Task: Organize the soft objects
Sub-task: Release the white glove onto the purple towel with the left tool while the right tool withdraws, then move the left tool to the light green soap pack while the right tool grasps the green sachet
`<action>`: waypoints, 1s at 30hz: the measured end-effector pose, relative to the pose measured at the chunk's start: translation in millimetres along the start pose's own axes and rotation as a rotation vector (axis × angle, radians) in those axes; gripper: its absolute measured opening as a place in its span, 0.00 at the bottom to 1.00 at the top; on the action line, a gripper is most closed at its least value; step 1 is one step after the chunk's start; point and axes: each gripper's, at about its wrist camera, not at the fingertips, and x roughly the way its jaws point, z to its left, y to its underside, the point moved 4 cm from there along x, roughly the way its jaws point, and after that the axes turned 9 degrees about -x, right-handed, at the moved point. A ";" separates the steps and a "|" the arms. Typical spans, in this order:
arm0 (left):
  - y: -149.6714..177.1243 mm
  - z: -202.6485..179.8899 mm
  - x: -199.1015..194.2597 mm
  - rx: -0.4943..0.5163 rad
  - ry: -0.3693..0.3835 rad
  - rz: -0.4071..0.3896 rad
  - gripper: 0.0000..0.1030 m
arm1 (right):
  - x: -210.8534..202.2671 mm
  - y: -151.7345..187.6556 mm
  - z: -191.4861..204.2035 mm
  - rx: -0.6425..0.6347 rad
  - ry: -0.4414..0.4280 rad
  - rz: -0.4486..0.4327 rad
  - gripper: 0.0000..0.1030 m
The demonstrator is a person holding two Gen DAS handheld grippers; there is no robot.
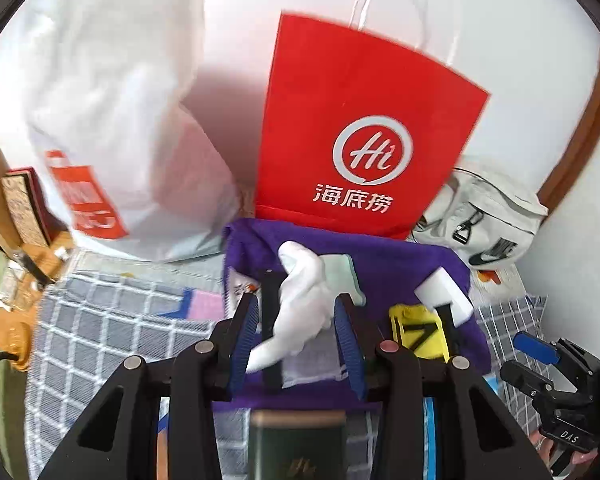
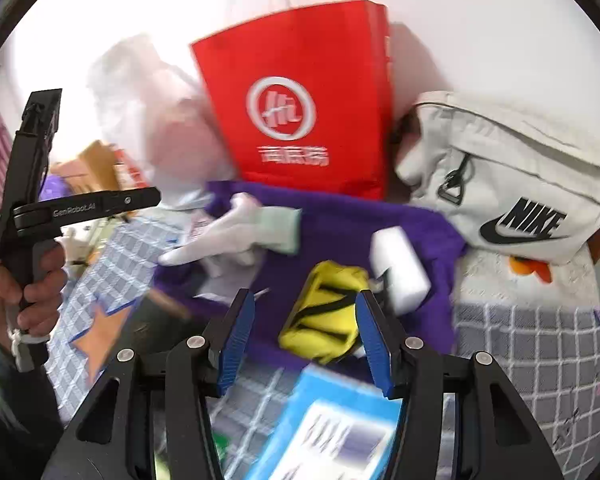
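Soft items piled on a purple cloth (image 1: 400, 264) over a checked bedspread (image 1: 112, 320), white wall behind.
Your left gripper (image 1: 296, 336) and right gripper (image 2: 306, 336) fingers are spread, pinching nothing; white glove (image 1: 304, 300), yellow pouch (image 2: 324, 312), white sponge (image 2: 400, 268) lie on the cloth, red bag (image 1: 360, 128) behind.

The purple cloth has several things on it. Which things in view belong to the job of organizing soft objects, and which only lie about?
Belong to the job:
purple cloth
white glove
yellow pouch
white sponge block

Lying about:
red paper bag
grey Nike bag
white plastic bag
blue box
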 end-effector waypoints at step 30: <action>171.5 54.3 -69.5 -0.103 0.081 0.063 0.44 | -4.9 152.8 118.0 0.050 -0.086 0.237 0.52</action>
